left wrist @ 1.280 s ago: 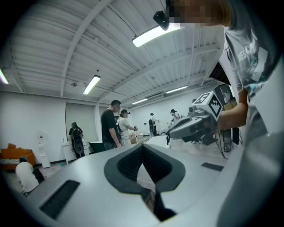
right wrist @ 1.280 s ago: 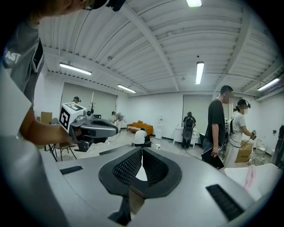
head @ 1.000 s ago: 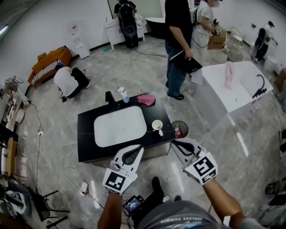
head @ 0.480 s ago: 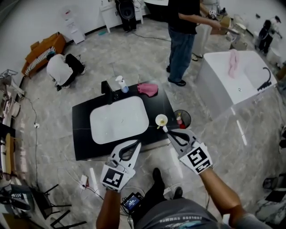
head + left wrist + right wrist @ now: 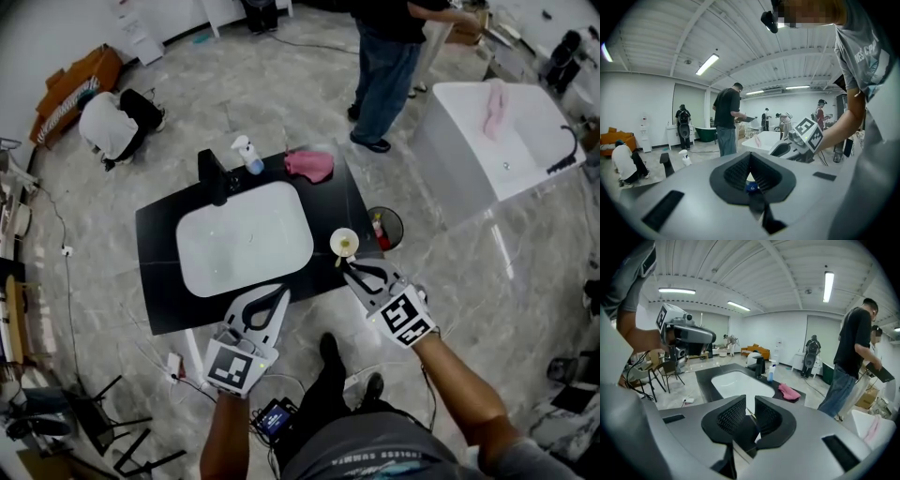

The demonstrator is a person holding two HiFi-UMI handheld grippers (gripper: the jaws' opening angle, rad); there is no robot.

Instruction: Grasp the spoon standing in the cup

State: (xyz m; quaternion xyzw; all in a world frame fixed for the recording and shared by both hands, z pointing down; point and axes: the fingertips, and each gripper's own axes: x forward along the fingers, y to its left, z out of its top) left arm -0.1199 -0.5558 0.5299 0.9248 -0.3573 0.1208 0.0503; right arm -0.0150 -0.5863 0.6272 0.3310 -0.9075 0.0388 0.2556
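A small white cup (image 5: 344, 242) stands at the front right corner of the black counter (image 5: 159, 281), and a spoon (image 5: 339, 257) leans out of it toward me. My right gripper (image 5: 347, 268) has its tips just short of the cup, at the spoon's near end. In the right gripper view the jaws (image 5: 750, 401) stand a narrow gap apart with a thin stick-like line between them; the cup is hidden under them. My left gripper (image 5: 283, 292) hovers over the counter's front edge, left of the cup, with its tips (image 5: 750, 155) meeting and nothing gripped.
A white sink basin (image 5: 244, 237) fills the counter's middle, with a black faucet (image 5: 212, 176), a spray bottle (image 5: 247, 156) and a pink cloth (image 5: 310, 165) behind it. A round bin (image 5: 384, 228) stands right of the counter. A person (image 5: 389, 66) stands beyond, near a white bathtub (image 5: 497, 131).
My right gripper has moved forward and left until its tips are by the cup and spoon. The left gripper has kept its place near the counter's front edge.
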